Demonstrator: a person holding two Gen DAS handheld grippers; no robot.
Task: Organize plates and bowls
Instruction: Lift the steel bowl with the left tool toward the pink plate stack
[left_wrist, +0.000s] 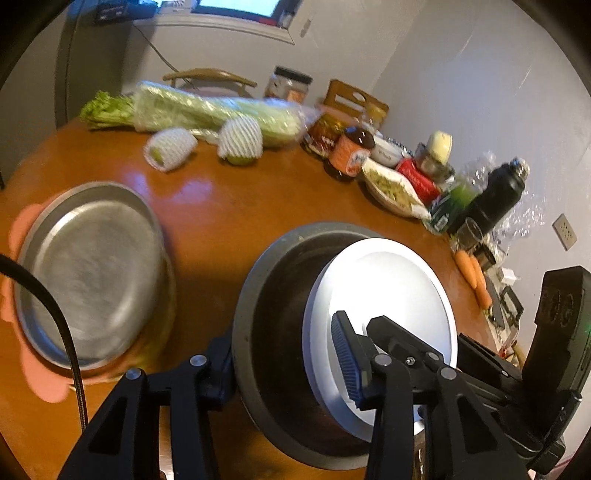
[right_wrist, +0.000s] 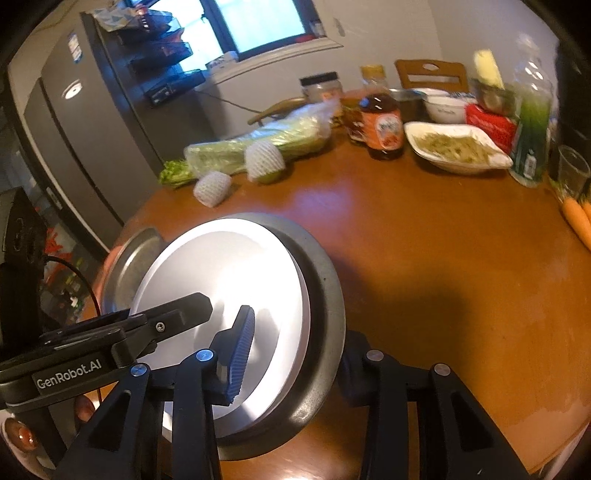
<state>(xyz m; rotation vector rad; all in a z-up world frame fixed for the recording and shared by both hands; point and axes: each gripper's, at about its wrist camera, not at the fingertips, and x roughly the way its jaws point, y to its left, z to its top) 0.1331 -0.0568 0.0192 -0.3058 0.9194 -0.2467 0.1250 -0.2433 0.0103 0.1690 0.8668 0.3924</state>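
A dark grey bowl (left_wrist: 255, 295) (right_wrist: 325, 291) with a white plate (left_wrist: 391, 280) (right_wrist: 221, 269) lying in it hangs tilted above the round wooden table (left_wrist: 229, 206). My left gripper (left_wrist: 280, 365) is shut on this stack: its blue pad presses the white plate and its other finger sits outside the bowl's wall. My right gripper (right_wrist: 297, 358) is shut on the stack from the other side in the same way, and one of its fingers (left_wrist: 391, 328) shows in the left wrist view. A steel plate (left_wrist: 92, 273) (right_wrist: 129, 258) rests on a pink mat (left_wrist: 22, 229) to the left.
Wrapped celery (left_wrist: 207, 110), two fruits in foam nets (left_wrist: 170, 147), jars (left_wrist: 351, 151), a dish of food (right_wrist: 454, 147), bottles (left_wrist: 495, 195), a glass (right_wrist: 572, 170) and carrots (left_wrist: 476, 277) crowd the table's far and right sides. A fridge (right_wrist: 81, 122) stands left.
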